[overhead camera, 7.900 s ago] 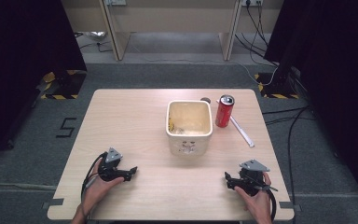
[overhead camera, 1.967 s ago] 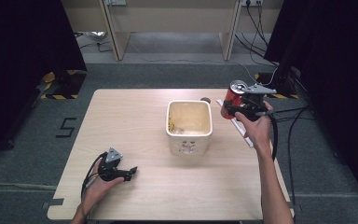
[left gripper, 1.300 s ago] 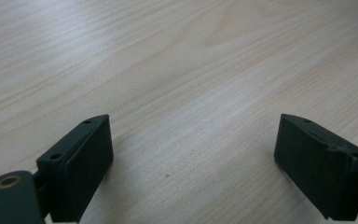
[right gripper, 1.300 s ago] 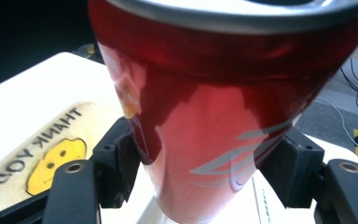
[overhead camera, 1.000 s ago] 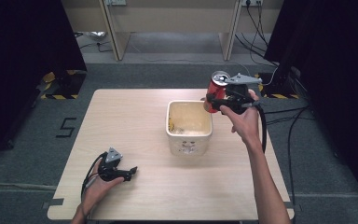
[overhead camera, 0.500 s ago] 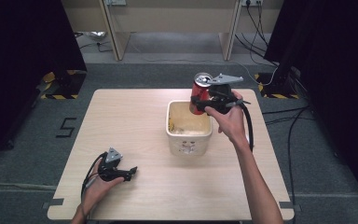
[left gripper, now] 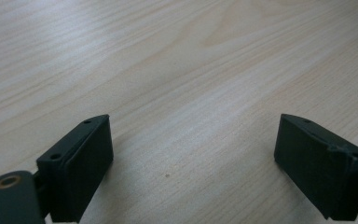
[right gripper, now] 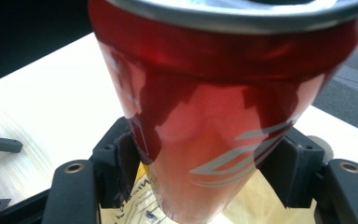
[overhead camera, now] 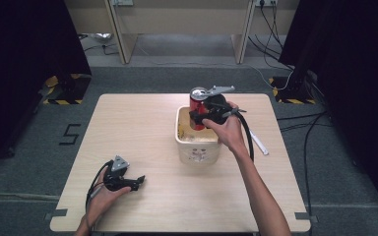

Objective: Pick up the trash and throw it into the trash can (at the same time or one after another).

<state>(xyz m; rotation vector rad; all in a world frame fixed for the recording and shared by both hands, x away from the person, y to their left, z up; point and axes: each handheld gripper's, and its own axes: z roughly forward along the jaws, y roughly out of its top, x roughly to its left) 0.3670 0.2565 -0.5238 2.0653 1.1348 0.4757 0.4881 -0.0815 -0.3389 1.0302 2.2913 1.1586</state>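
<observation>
Can (overhead camera: 197, 105) hangs upright over the tub (overhead camera: 197, 147), clamped in the right gripper (overhead camera: 207, 116), likely for dropping inside. Left gripper (overhead camera: 128, 182) rests on the table (overhead camera: 142, 128), jaws wide and empty, out of the way.

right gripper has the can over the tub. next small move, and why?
Probably lower it straight down, then open. The right gripper is shut on the red can, held upright above the open top of the white tub, its base about level with the rim. The left gripper rests open on the table, idle.
</observation>
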